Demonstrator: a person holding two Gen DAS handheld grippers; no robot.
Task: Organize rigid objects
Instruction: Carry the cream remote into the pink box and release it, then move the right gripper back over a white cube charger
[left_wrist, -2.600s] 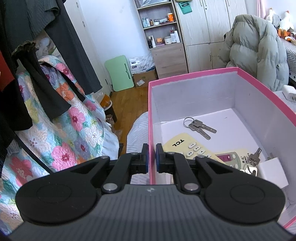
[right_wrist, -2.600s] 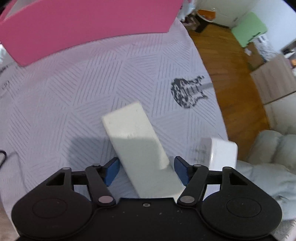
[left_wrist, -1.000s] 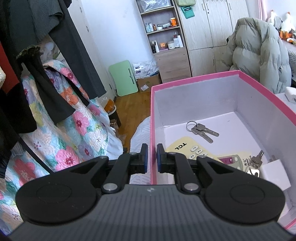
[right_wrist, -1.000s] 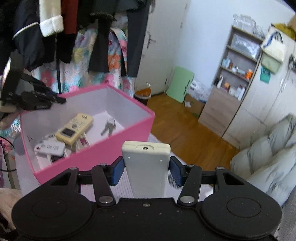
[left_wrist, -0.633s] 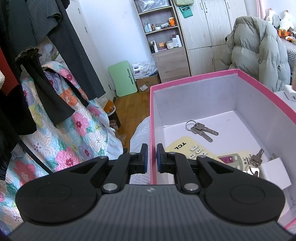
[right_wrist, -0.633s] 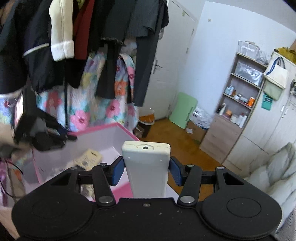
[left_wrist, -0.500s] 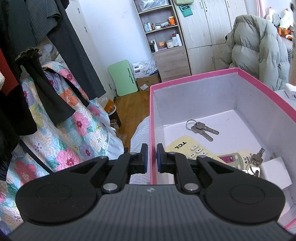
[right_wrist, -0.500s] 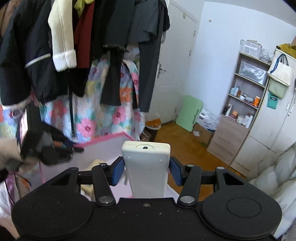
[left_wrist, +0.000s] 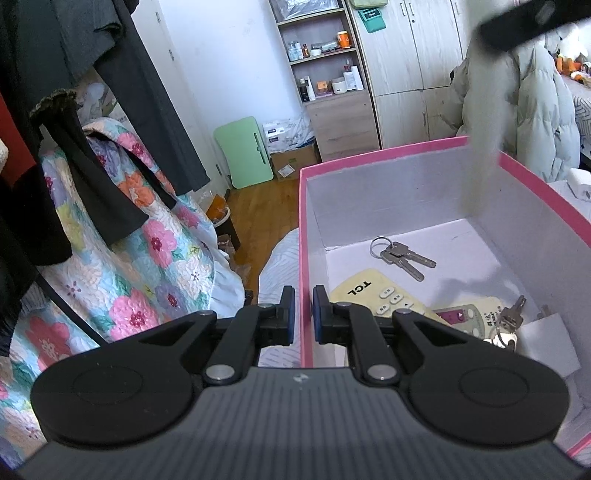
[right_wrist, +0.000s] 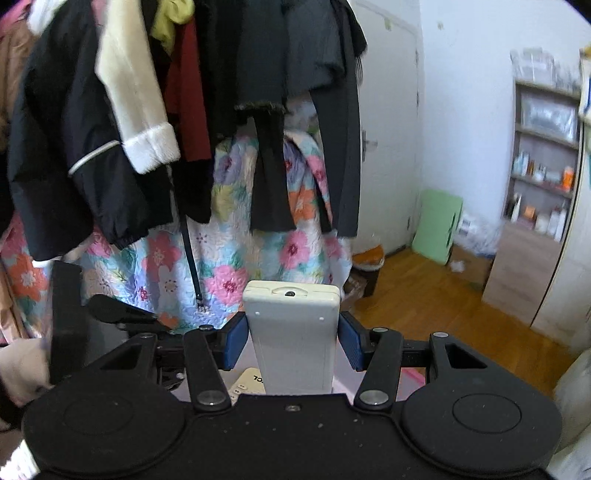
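Observation:
My left gripper (left_wrist: 300, 310) is shut on the left wall of the pink box (left_wrist: 305, 236). Inside the box lie a pair of keys (left_wrist: 400, 254), a yellow TCL remote (left_wrist: 373, 293), another remote (left_wrist: 465, 314), more keys (left_wrist: 508, 323) and a white block (left_wrist: 550, 347). My right gripper (right_wrist: 291, 341) is shut on a white remote (right_wrist: 293, 339), held above the box. The white remote shows blurred in the left wrist view (left_wrist: 480, 147), hanging over the box's far right part, with the right gripper's body (left_wrist: 532, 18) above it.
Dark clothes (right_wrist: 221, 92) hang over a floral quilt (left_wrist: 140, 258) to the left. A shelf unit (left_wrist: 328, 74), wardrobe, green folding board (left_wrist: 245, 155) and a grey puffer jacket (left_wrist: 535, 99) stand beyond. The wooden floor (right_wrist: 424, 295) lies below the bed edge.
My right gripper lifted the white remote off the bed and carried it over the pink box; it now enters the left wrist view from above. My left gripper stays clamped on the box wall.

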